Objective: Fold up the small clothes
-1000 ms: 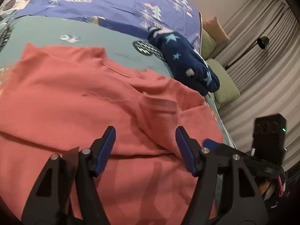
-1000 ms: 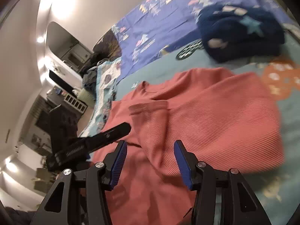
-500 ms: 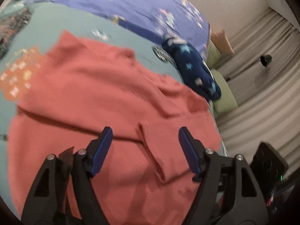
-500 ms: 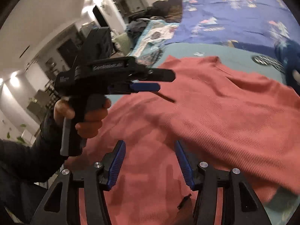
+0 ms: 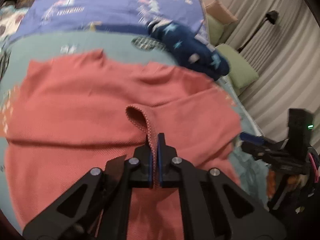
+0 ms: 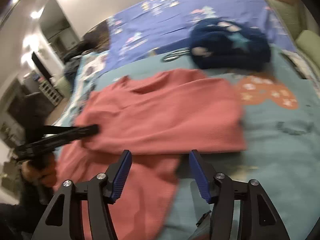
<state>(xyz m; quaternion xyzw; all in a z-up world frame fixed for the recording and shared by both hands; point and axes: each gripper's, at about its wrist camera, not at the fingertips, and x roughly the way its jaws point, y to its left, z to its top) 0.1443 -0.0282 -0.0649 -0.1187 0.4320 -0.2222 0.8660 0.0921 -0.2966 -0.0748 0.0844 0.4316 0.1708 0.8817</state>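
On the bed (image 6: pixel 280 140), a salmon knit top (image 5: pixel 80 108) lies spread across the teal cover, its upper part already doubled over the lower, so that a fold edge runs across the cloth in the right wrist view (image 6: pixel 160 120). A navy starred garment (image 5: pixel 192 48) sits bunched beyond it, near the purple quilt (image 5: pixel 100 6), apart from the top.

The left gripper (image 5: pixel 154 140) has its jaws pressed together on a raised ridge of the top's knit edge, which loops up and away from the blue pads (image 5: pixel 159 160). Whether that pinched piece is a sleeve cuff or a hem corner is hard to say, since both views are smeared by motion. The right gripper (image 6: pixel 160 170) is spread wide and holds nothing; it hangs over the near part of the top, close to the fold edge. In the left wrist view it appears at the far right (image 5: pixel 266 146), off the cloth.

The step in hand looks like a mid-fold: one section is laid over, and the left tool has just taken hold of the next piece to carry. The next move likely calls for lifting that pinched edge across the body of the top, while the right gripper either pins the cloth or grips a matching edge so that the fold comes down square.
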